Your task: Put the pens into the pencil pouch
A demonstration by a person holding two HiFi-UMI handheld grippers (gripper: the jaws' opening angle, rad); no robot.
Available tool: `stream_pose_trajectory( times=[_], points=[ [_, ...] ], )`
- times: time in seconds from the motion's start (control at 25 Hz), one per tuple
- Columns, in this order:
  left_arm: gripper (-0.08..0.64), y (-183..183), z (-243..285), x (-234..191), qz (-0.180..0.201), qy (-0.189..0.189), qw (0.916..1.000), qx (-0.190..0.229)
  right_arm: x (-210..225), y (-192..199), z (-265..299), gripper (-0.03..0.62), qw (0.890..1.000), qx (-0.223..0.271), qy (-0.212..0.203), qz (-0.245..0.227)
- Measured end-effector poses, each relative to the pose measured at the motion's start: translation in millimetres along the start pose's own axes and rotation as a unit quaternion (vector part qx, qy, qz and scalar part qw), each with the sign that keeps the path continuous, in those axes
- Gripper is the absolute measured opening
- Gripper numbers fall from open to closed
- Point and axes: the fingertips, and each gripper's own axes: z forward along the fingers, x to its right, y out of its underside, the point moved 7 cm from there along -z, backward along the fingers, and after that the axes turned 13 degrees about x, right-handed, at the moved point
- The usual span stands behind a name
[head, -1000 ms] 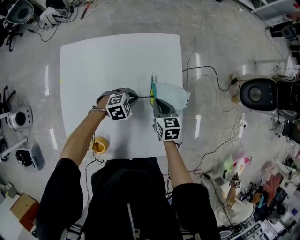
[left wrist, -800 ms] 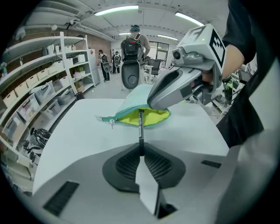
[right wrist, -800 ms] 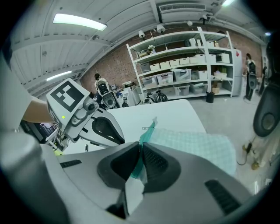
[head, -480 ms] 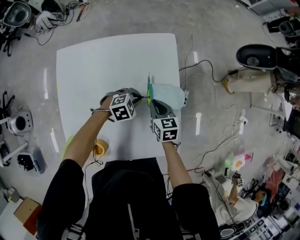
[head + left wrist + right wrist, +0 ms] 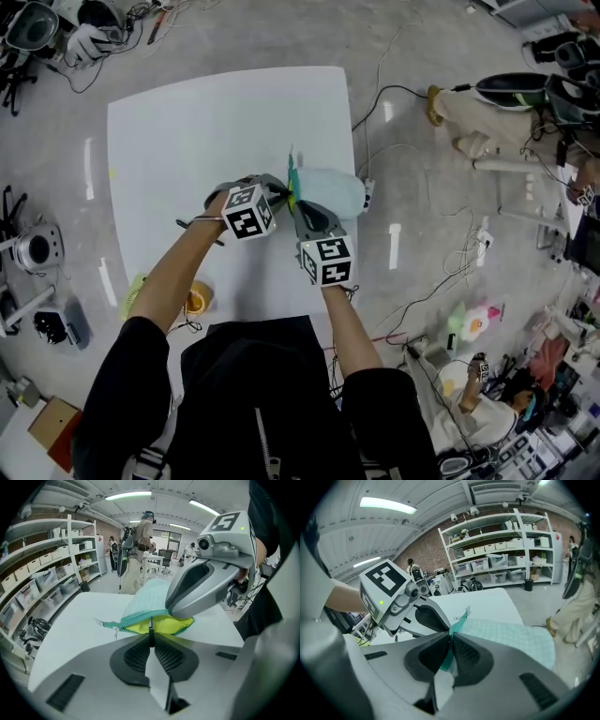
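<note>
1. toward the right edge of the white table (image 5: 187, 122): a mint-green pencil pouch (image 5: 330, 190), lying flat, mouth turned left toward both grippers.
2. at that mouth: teal zipper edge (image 5: 459, 622) raised, yellow lining (image 5: 159, 626) showing underneath, so already open.
3. left gripper (image 5: 151, 641): jaws pressed almost together, pinching a thin dark pen (image 5: 151, 631).
4. pen tip: sticking out just past the pads, right at the open mouth, in front of the yellow lining; touching the lining or not, cannot tell.
5. right gripper (image 5: 449, 641): jaws closed on the teal zipper edge, holding the upper lip of the mouth up off the table.
6. from the head view: both grippers close together at the pouch's left end, the left one angled in from the left, the right one from the near side, tips nearly meeting.
7. by the near edge of the table, beside the left forearm: a small orange-yellow roll (image 5: 197, 298), well apart from the pouch; on the table or just off it, unclear.
8. beyond the table, in the gripper views: white shelves (image 5: 501, 541) stacked with pale storage boxes, and a person (image 5: 138, 536) standing in pale clothes.
9. on the grey floor to the right of the table: loose black cables (image 5: 412, 103).
</note>
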Motion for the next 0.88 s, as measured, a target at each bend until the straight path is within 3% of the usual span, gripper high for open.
stream_pose_trajectory(
  times=[0.48, 0.88],
  points=[
    [0.048, -5, 12, 2, -0.021, 0.008, 0.9991, 0.036, -2, 5, -5, 0.035, 1.0, 0.004, -0.018, 0.007],
    [0.048, -6, 23, -6, -0.05, -0.017, 0.9965, 0.064, 7, -2, -4, 0.035, 1.0, 0.009, -0.017, 0.023]
  ],
)
